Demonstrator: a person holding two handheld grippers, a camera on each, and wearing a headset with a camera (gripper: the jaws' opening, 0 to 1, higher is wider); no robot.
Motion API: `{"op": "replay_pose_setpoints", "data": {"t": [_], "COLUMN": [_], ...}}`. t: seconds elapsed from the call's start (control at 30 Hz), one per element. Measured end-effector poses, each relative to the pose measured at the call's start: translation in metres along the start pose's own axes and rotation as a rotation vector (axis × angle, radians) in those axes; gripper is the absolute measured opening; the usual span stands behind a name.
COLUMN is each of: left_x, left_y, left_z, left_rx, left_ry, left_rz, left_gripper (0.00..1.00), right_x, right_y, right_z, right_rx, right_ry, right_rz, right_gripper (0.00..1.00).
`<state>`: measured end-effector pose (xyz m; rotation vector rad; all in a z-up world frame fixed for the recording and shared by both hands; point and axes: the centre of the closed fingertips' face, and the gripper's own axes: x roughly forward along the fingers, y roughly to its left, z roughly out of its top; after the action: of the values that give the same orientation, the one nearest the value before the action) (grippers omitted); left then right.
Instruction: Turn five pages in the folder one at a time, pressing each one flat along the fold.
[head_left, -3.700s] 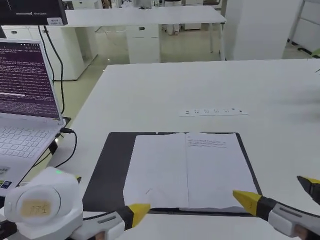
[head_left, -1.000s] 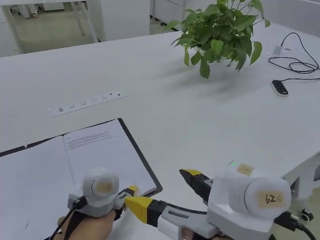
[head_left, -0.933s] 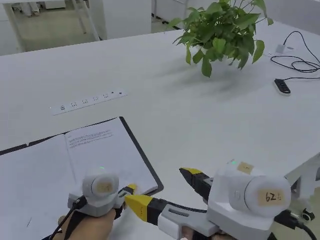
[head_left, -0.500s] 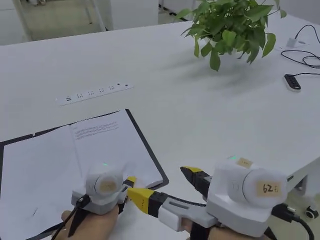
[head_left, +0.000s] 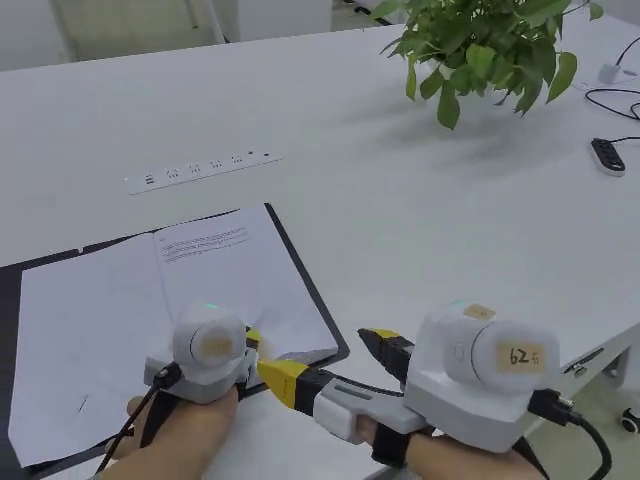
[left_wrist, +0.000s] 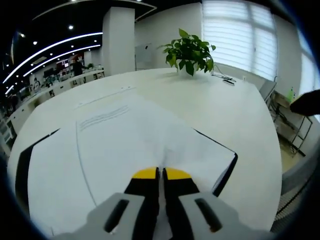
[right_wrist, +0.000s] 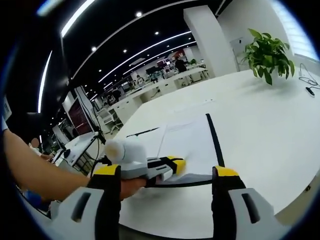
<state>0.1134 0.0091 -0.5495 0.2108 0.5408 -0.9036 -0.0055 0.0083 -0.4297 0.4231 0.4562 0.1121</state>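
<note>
Head view: the folder (head_left: 306, 275) lies open and flat on the white table (head_left: 420, 220), at the near left, its black cover showing as a border around the white sheets. The right-hand page (head_left: 235, 270) carries a few lines of print near its top; the rest of it is blank.

The left gripper (head_left: 252, 340) sits at the lower edge of that page, near its outer corner. In the left gripper view its 2 yellow-tipped jaws are pressed together with a thin strip of paper between them, so it is pinching the page, and the sheet is slightly puckered just ahead of the tips.

The right gripper (head_left: 332, 360) is just beside the folder's lower right corner, over bare table. Its 2 jaws are spread wide with nothing between them. 1 yellow tip lies close to the left gripper and the other points out past the cover's corner. The right gripper view looks between those jaws at the left gripper and the page edge.

A hand (head_left: 180, 440) grips each tool from below.

Beyond the folder, a white power strip (head_left: 200, 168) is set into the tabletop. Farther right stands a leafy potted plant (head_left: 490, 50), and near the table's right edge lie a small black device (head_left: 607, 155) and a dark cable (head_left: 620, 95).
</note>
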Motion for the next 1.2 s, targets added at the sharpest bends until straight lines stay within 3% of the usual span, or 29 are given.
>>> {"op": "replay_pose_setpoints", "data": {"t": [0.23, 0.37, 0.6, 0.97, 1.2], "left_x": [-0.001, -0.002, -0.001, -0.001, -0.001], "left_y": [-0.002, -0.002, -0.002, -0.003, -0.003], "left_z": [-0.001, -0.001, -0.001, -0.001, -0.001], "left_rx": [-0.013, -0.022, -0.012, -0.015, -0.017], "left_ry": [-0.005, -0.008, -0.009, -0.01, -0.011], "left_rz": [-0.016, -0.022, -0.021, -0.019, -0.016], "left_gripper": [0.02, 0.02, 0.02, 0.02, 0.02], "right_x": [0.036, 0.054, 0.072, 0.086, 0.088], "right_y": [-0.013, -0.025, -0.04, -0.047, -0.068], "right_z": [-0.016, -0.029, -0.046, -0.048, -0.059], "right_rx": [0.306, 0.406, 0.453, 0.502, 0.531], "right_ry": [0.021, 0.041, 0.087, 0.077, 0.078], "right_rz": [-0.008, -0.031, -0.052, -0.057, -0.143], "right_gripper": [0.53, 0.43, 0.38, 0.37, 0.11]}}
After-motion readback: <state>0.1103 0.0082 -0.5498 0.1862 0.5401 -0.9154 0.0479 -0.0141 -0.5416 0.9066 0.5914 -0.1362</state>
